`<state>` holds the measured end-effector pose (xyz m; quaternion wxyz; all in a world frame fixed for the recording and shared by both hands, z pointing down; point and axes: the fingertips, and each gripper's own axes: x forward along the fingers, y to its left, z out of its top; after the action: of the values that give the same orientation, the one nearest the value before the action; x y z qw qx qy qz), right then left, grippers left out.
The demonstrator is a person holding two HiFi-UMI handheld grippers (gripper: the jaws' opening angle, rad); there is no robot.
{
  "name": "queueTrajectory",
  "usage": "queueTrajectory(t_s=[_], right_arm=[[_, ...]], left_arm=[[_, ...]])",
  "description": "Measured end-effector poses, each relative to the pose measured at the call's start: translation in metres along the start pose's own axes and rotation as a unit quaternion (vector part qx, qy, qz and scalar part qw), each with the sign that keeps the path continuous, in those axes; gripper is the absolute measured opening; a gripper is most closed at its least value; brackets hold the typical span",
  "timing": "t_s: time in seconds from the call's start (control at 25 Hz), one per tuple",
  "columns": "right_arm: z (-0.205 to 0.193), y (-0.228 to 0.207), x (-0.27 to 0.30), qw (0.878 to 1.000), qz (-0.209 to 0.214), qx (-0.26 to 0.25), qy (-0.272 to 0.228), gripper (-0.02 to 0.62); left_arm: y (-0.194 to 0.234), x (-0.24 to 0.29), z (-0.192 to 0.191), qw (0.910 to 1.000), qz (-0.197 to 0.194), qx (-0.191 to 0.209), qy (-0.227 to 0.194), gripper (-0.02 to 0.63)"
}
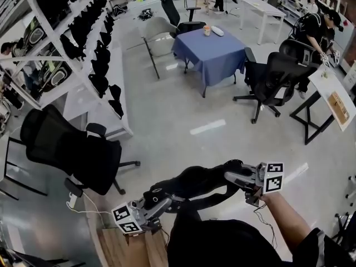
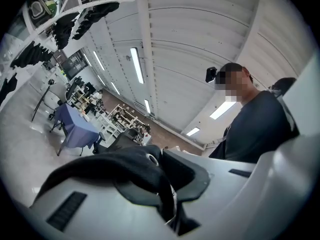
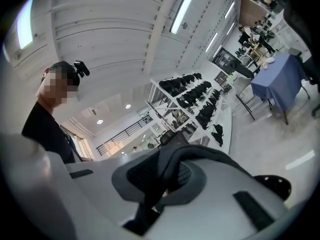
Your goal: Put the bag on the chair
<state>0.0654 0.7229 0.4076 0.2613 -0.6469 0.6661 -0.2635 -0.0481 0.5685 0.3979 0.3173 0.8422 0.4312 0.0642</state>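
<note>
A black bag [image 1: 196,183] hangs stretched between my two grippers, low in the head view, over the grey floor. My left gripper [image 1: 160,198] is shut on the bag's left end, and black fabric with a metal eyelet [image 2: 134,168] fills the left gripper [image 2: 167,189] jaws. My right gripper [image 1: 232,172] is shut on the right end, where a black strap [image 3: 167,170] runs down between the jaws of the right gripper [image 3: 159,186]. A black mesh office chair [image 1: 69,149] stands to the left of the bag, beside the shelving.
White shelving [image 1: 83,54] with several black bags runs along the left. A blue-clothed table [image 1: 210,52] stands ahead, with a black office chair [image 1: 271,78] to its right and a grey chair [image 1: 157,33] behind it. A white desk [image 1: 334,96] is at the right edge.
</note>
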Motion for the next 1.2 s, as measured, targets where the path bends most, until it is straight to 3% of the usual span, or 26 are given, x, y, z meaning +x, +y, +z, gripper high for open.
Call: queueTrajectory(t_s=[0.68, 1.2], right_arm=[[0.105, -0.105, 0.116, 0.999, -0.025, 0.032, -0.024, 0.021], [0.135, -0.160, 0.206, 0.999, -0.033, 0.040, -0.009, 0.021]], left_arm=[[0.149, -0.005, 0.118, 0.9999, -0.016, -0.003, 0.005, 0.029], [0.234, -0.043, 0.169, 0.9995, 0.000, -0.027, -0.014, 0.029]])
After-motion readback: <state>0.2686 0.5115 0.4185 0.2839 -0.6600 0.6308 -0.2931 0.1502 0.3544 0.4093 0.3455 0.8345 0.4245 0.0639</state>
